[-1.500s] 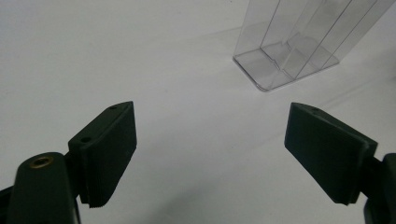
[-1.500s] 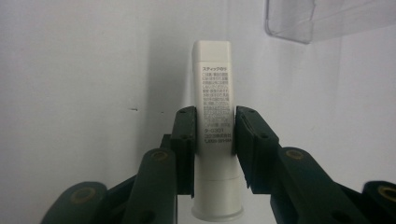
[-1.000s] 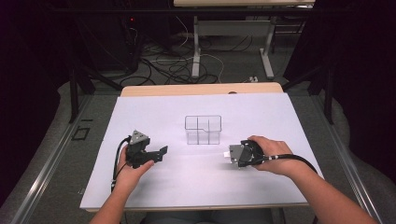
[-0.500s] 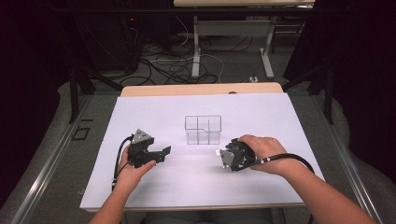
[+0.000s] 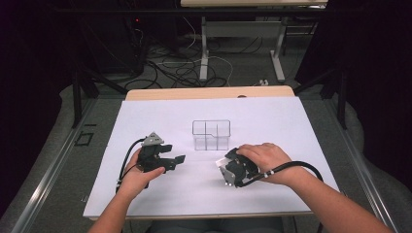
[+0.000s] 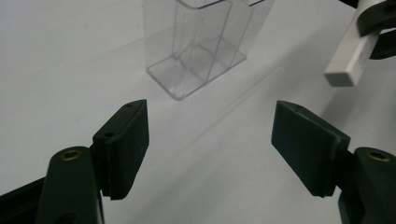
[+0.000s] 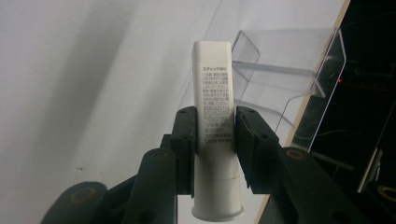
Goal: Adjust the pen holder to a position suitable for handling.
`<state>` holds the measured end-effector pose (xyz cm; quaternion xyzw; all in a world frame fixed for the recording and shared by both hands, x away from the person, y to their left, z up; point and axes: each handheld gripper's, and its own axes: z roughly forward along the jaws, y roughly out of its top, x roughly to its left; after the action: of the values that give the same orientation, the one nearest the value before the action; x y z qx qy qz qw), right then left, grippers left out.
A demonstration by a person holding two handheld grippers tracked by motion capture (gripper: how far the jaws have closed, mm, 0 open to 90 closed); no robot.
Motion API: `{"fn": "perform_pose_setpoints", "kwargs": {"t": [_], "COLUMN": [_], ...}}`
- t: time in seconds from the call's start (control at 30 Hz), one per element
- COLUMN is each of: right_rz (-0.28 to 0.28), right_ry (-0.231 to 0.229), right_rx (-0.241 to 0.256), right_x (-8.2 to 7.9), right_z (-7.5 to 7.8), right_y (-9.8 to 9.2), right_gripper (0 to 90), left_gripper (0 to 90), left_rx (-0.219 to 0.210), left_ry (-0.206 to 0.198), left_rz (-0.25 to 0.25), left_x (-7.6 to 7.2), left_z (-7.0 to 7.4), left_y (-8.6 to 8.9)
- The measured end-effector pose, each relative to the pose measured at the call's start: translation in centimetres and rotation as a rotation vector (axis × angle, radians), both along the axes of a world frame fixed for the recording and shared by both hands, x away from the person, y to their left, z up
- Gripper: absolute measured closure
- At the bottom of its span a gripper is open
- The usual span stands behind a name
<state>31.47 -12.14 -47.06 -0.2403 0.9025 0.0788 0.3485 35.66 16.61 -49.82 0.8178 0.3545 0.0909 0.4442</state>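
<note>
A clear plastic divided box (image 5: 211, 135) stands upright in the middle of the white table cover (image 5: 291, 126). My right gripper (image 5: 227, 171) lies just in front and to the right of the box, shut on a white glue stick (image 7: 213, 88) with printed text. The stick pokes out past the jaws, with the box (image 7: 285, 79) behind it. My left gripper (image 5: 174, 162) rests on the sheet left of the box, open and holding nothing. The left gripper view looks between the wide-apart jaws (image 6: 210, 126) at the box (image 6: 201, 51), with the stick's end (image 6: 348, 63) at upper right.
The wooden table edge (image 5: 209, 93) shows beyond the sheet. Metal rails (image 5: 53, 170) run along both sides. Cables and desk legs (image 5: 204, 53) lie on the floor behind the table.
My right gripper has shifted left and slightly toward the person, turning with the glue stick in it. The left gripper has barely moved.
</note>
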Motion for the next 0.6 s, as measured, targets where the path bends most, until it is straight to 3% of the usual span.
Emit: {"fn": "perform_pose_setpoints", "kwargs": {"t": [0.13,0.17,0.23,0.27,0.33,0.37,0.4,0.43,0.6], "right_rz": [0.069,0.081,0.107,0.091,0.157,0.171,0.188,0.209,0.265], "right_ry": [-0.033,-0.045,-0.068,-0.076,-0.121,-0.135,-0.144,-0.158,-0.199], "right_rx": [-0.041,-0.047,-0.069,-0.062,-0.105,-0.118,-0.119,-0.133,-0.159], "right_x": [-0.5,-0.6,-0.7,-0.8,-0.7,-0.7,-0.7,-0.8,-1.2], "right_z": [0.5,0.7,1.0,0.9,1.2,1.3,1.3,1.4,1.2], "right_y": [1.1,1.4,1.8,1.9,2.4,2.6,2.7,2.9,3.5], "right_gripper": [69.5,69.5,69.5,69.5,69.5,69.5,69.5,69.5,69.5], "left_gripper": [28.7,29.0,29.4,29.7,30.3,30.4,30.4,30.4,32.4], "left_rx": [0.025,0.02,0.024,0.016,0.01,0.021,0.011,0.031,0.045], "left_ry": [-0.007,-0.025,-0.013,-0.018,-0.003,-0.015,0.005,-0.012,0.024], "left_rz": [-0.057,-0.056,-0.08,-0.069,-0.075,-0.097,-0.085,-0.11,-0.163], "left_x": [-0.1,-0.1,-0.1,-0.2,-0.3,-0.2,-0.4,-0.2,-0.2], "left_z": [1.0,0.9,1.2,1.1,1.1,1.1,1.2,1.3,1.7], "left_y": [-0.6,-0.9,-1.0,-1.3,-1.6,-1.7,-2.0,-2.1,-2.8]}}
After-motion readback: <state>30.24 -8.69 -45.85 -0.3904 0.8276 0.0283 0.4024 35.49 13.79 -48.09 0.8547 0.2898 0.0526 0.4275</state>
